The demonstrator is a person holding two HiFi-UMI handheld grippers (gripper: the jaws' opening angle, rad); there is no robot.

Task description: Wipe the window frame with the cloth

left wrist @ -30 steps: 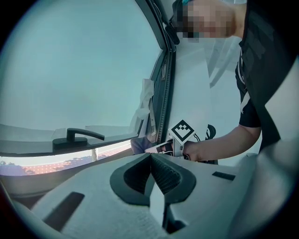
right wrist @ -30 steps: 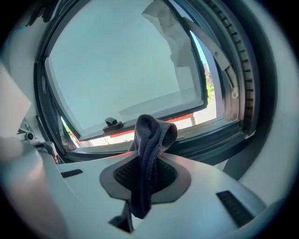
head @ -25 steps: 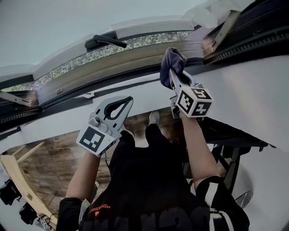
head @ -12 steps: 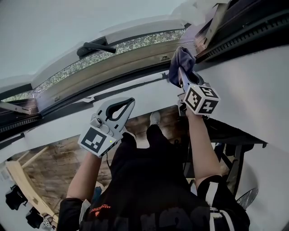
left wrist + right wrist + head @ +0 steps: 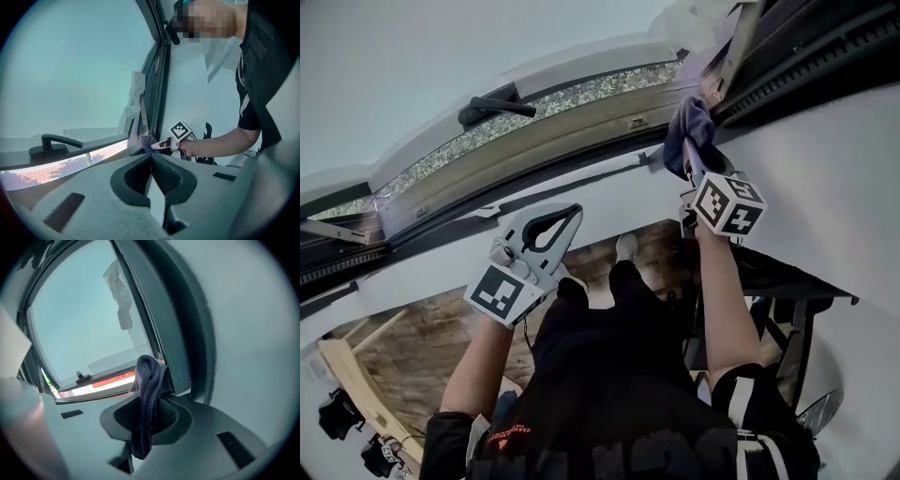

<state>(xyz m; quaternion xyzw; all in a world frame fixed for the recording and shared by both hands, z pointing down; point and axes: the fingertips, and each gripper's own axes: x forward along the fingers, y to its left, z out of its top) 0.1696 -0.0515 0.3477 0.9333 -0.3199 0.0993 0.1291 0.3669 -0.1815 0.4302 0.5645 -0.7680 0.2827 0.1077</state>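
Observation:
A dark blue cloth (image 5: 691, 131) is bunched in my right gripper (image 5: 689, 150), whose jaws are shut on it. The cloth presses against the lower right corner of the window frame (image 5: 581, 117), where the bottom rail meets the dark side channel (image 5: 164, 324). In the right gripper view the cloth (image 5: 149, 399) hangs down between the jaws. My left gripper (image 5: 567, 212) is shut with nothing in it, held below the sill to the left. From the left gripper view, the cloth (image 5: 148, 142) and the right gripper (image 5: 161, 144) show at the corner.
A black window handle (image 5: 492, 107) sits on the open sash at upper left. White crumpled plastic (image 5: 698, 19) hangs at the top right corner. Below me lie a wooden floor (image 5: 403, 337), wooden planks (image 5: 347, 375) and a dark stand (image 5: 783, 319).
My right gripper has carried the cloth rightward along the bottom frame rail into the right corner. The left gripper stays in about the same place.

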